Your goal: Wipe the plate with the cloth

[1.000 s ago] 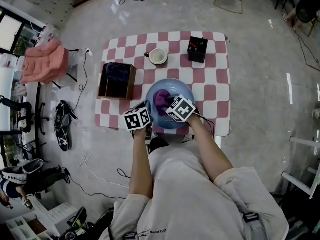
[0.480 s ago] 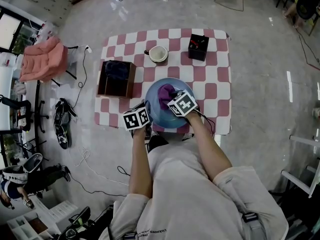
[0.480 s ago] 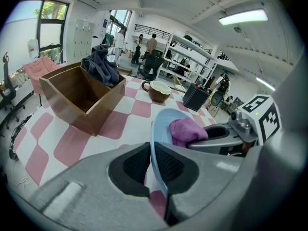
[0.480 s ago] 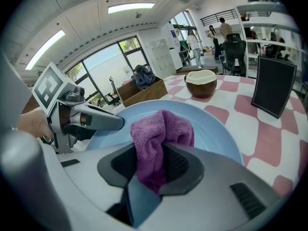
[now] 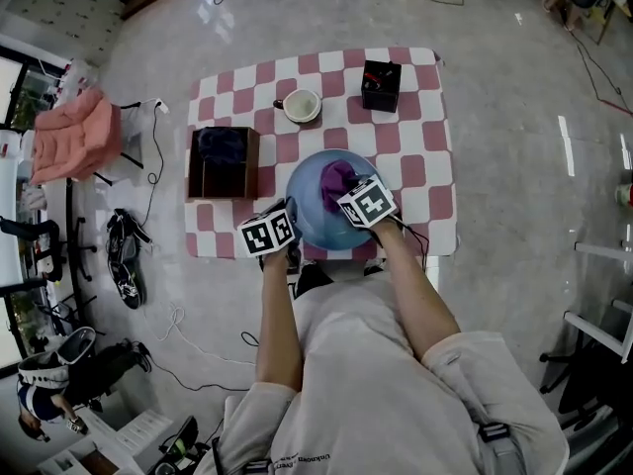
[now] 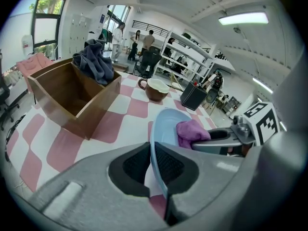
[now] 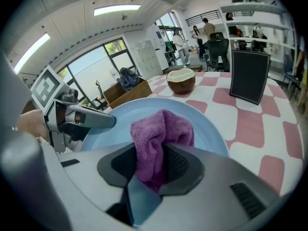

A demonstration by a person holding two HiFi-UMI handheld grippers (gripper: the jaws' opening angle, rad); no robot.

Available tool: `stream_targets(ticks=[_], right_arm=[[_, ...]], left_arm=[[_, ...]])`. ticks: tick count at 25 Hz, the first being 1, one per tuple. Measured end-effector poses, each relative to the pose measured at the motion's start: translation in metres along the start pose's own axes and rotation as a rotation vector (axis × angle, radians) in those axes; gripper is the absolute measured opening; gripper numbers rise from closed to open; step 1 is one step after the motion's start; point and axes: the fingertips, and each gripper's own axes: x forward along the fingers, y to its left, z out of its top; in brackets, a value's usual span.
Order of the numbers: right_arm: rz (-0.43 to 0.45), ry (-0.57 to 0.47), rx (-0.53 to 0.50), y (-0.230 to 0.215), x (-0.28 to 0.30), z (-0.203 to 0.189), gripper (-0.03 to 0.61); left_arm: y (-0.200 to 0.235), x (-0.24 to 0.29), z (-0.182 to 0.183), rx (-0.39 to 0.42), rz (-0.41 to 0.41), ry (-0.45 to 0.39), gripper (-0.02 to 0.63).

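We clamp the plate rim in the left gripper while the cloth, pinched in the right gripper, now sits farther across, mid-wipe.

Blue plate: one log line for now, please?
left gripper: grips round blue plate rim | right gripper: grips purple towel cloth against plate

In the head view, cannot see the near rim of the plate: covered by the left tongs and the right tongs. Cannot see the lower end of the cloth, tucked down between the right tongs. Too small to tell the things in the black box. Same for the far people in the left gripper view.
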Motion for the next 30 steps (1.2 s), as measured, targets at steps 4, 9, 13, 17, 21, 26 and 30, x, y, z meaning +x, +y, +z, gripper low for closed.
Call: stream_targets(ticks=[4, 9, 13, 17, 21, 26, 30], right_arm=[[-0.062, -0.017, 0.058, -0.011, -0.009, -0.007, 0.138], [-0.136, 0.012, 0.110, -0.015, -0.011, -0.012, 0.138], [-0.189, 0.035, 0.154, -0.017, -0.010, -0.017, 0.138], [-0.257, 0.063, 0.177, -0.006, -0.012, -0.027, 0.138], [-0.351, -0.024, 0.178, -0.001, -0.019, -0.030, 0.138], [-0.477, -0.256, 0.359, 0.000, -0.045, -0.027, 0.138], [-0.616, -0.420, 0.468, 0.006, -0.067, -0.028, 0.137]], left_arm=[[0.000, 0.006, 0.007, 0.019, -0.024, 0.007, 0.025], [0.002, 0.018, 0.015, 0.069, -0.064, 0.025, 0.025], [0.007, 0.033, 0.014, 0.107, -0.109, 0.056, 0.026], [0.016, 0.044, 0.008, 0.099, -0.149, 0.084, 0.028], [0.014, 0.055, 0.007, 0.126, -0.183, 0.087, 0.029], [0.018, 0.051, 0.021, 0.184, -0.198, -0.018, 0.061], [0.011, 0.030, 0.044, 0.227, -0.291, -0.122, 0.089]])
